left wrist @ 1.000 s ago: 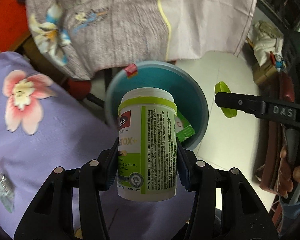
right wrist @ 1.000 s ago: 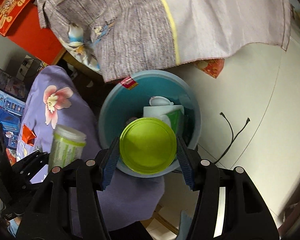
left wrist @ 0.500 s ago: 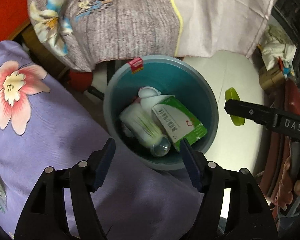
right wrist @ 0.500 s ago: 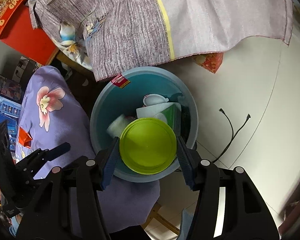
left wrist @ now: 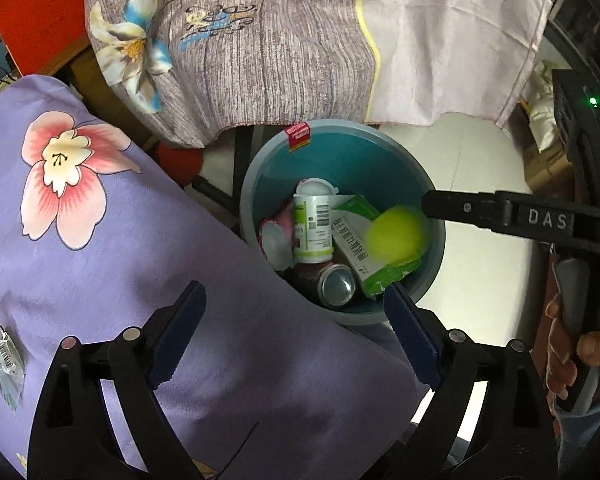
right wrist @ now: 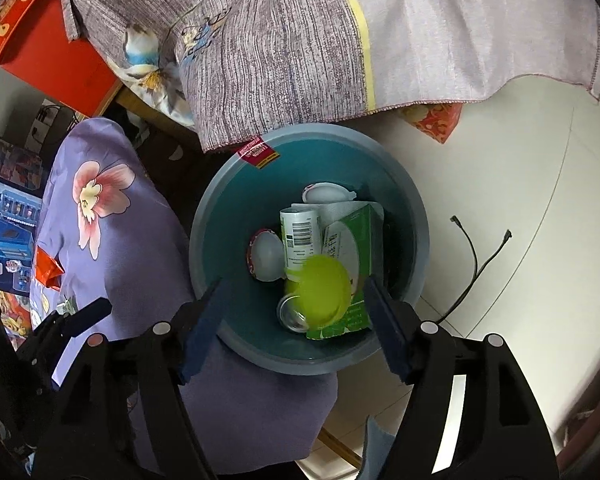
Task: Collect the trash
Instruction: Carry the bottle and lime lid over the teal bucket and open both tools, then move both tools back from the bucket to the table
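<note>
A teal trash bin (left wrist: 340, 148) stands on the floor beside the purple flowered cloth (left wrist: 100, 280); it also shows in the right wrist view (right wrist: 312, 148). Inside lie the green-and-white supplement bottle (left wrist: 312, 226) (right wrist: 300, 236), a green carton (left wrist: 364, 256) (right wrist: 360, 240), a can (left wrist: 337, 285) and white lids. The lime-green lid (right wrist: 319, 293) is blurred in mid-air above the bin, and also shows in the left wrist view (left wrist: 396, 233). My left gripper (left wrist: 296, 320) is open and empty above the bin's near rim. My right gripper (right wrist: 294, 320) is open and empty over the bin.
A grey-pink cloth (left wrist: 300, 40) hangs over furniture behind the bin. A red box (right wrist: 32, 32) sits at the back left. A black cable (right wrist: 476, 256) lies on the white floor to the right. A small clear wrapper (left wrist: 2, 354) lies on the purple cloth.
My left gripper opened and the supplement bottle dropped into the bin. My right gripper then opened and the lime-green lid is falling toward the bin.
</note>
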`<state>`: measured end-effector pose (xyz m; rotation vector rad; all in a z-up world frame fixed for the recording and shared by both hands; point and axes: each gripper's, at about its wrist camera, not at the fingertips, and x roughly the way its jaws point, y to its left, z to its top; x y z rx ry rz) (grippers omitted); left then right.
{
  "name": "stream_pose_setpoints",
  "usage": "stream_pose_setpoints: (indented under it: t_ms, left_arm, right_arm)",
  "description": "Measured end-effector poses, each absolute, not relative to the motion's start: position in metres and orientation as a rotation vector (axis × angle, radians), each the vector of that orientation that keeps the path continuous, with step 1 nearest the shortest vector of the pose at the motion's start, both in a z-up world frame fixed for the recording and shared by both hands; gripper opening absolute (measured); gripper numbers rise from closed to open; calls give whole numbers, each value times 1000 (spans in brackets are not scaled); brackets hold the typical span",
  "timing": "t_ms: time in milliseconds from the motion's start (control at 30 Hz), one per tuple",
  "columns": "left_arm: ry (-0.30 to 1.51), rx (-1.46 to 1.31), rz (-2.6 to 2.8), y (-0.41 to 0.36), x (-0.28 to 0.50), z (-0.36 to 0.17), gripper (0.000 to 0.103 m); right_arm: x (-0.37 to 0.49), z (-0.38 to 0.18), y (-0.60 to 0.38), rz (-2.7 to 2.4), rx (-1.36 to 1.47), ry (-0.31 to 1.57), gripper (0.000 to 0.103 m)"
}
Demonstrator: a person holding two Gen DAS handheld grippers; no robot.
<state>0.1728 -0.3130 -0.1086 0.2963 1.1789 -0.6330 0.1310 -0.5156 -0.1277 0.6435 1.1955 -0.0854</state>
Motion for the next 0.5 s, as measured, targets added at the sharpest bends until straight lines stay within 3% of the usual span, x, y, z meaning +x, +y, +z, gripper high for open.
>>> stream_pose_setpoints:
  t_ms: [167, 500]
  left_arm:
    - [1182, 290, -630, -308, 171, -109, 91]
    - [1184, 263, -626, -292, 166, -104, 91]
  right_arm:
    - [127, -129, -515, -96, 657, 1212, 79]
    - [123, -119, -503, -107, 644, 1227, 80]
